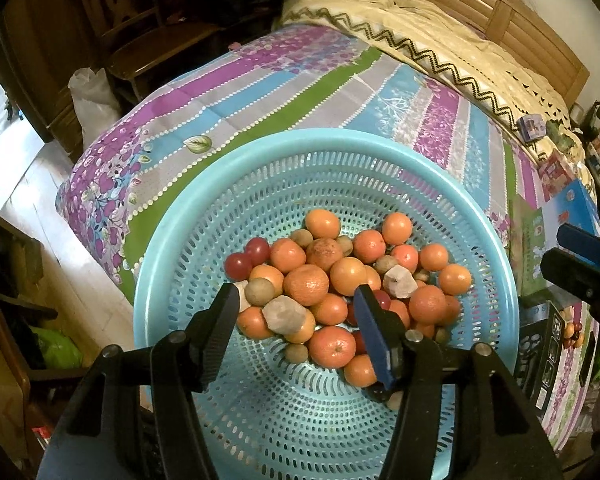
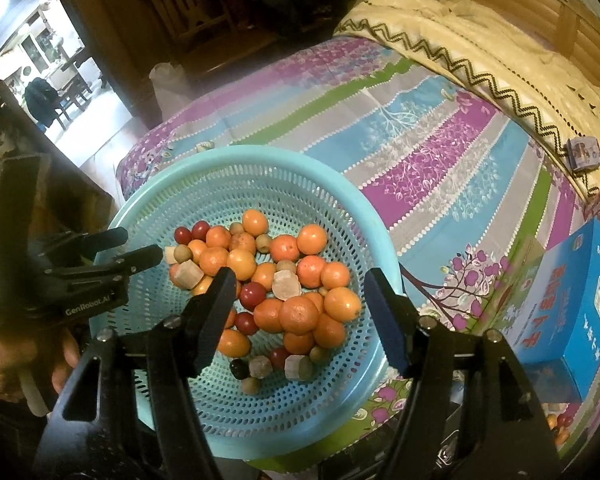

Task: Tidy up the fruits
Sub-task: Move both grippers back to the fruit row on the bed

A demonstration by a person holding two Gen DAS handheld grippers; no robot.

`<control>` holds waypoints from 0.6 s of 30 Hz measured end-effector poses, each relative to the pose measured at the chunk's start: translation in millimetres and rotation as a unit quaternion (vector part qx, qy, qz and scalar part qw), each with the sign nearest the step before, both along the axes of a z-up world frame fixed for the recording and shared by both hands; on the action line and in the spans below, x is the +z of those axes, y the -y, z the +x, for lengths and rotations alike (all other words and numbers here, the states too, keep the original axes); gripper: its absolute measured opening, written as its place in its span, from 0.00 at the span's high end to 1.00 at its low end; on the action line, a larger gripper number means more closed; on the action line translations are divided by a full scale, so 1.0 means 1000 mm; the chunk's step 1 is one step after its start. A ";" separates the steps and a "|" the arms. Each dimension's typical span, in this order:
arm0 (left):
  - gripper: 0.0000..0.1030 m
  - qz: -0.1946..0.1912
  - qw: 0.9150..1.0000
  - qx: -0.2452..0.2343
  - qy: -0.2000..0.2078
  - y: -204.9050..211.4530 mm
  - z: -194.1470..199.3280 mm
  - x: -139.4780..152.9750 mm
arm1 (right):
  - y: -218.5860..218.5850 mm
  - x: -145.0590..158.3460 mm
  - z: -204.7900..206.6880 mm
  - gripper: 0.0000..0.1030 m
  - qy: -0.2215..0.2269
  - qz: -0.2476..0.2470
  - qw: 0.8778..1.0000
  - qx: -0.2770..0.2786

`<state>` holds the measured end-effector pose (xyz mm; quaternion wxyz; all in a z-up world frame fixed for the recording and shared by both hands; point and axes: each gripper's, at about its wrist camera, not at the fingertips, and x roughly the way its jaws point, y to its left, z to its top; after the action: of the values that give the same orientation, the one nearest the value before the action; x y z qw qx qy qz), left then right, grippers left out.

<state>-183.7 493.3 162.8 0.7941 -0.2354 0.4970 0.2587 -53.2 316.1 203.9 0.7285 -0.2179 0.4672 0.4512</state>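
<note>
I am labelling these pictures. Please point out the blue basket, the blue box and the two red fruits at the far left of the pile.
blue basket [image 2: 260,156]: right wrist view, far rim.
blue box [image 2: 572,300]: right wrist view, top face.
two red fruits [image 1: 238,265]: left wrist view, nearer fruit's skin.

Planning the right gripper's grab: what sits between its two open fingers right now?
In the right wrist view, the right gripper frames part of the fruit pile in the blue basket: oranges, a dark red fruit and a pale cut chunk.

Floral striped bedspread [image 2: 440,140], cream quilt [image 1: 440,28], wooden headboard [image 1: 500,12], dark wooden chair [image 1: 120,12].
</note>
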 end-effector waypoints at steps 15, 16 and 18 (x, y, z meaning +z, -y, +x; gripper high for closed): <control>0.41 0.015 1.000 -0.014 0.009 0.019 0.008 0.015 | 0.019 0.006 0.000 0.35 0.003 0.015 1.000 -0.013; 0.41 0.015 1.000 -0.015 0.010 0.022 0.009 0.017 | 0.023 0.007 0.002 0.35 0.003 0.017 1.000 -0.016; 0.41 0.016 1.000 -0.018 0.013 0.028 0.011 0.021 | 0.032 0.009 0.005 0.35 0.003 0.019 1.000 -0.023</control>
<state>-172.2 465.7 183.4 0.8090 -0.2167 0.4863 0.2491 -48.5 284.2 213.1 0.7443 -0.1941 0.4611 0.4424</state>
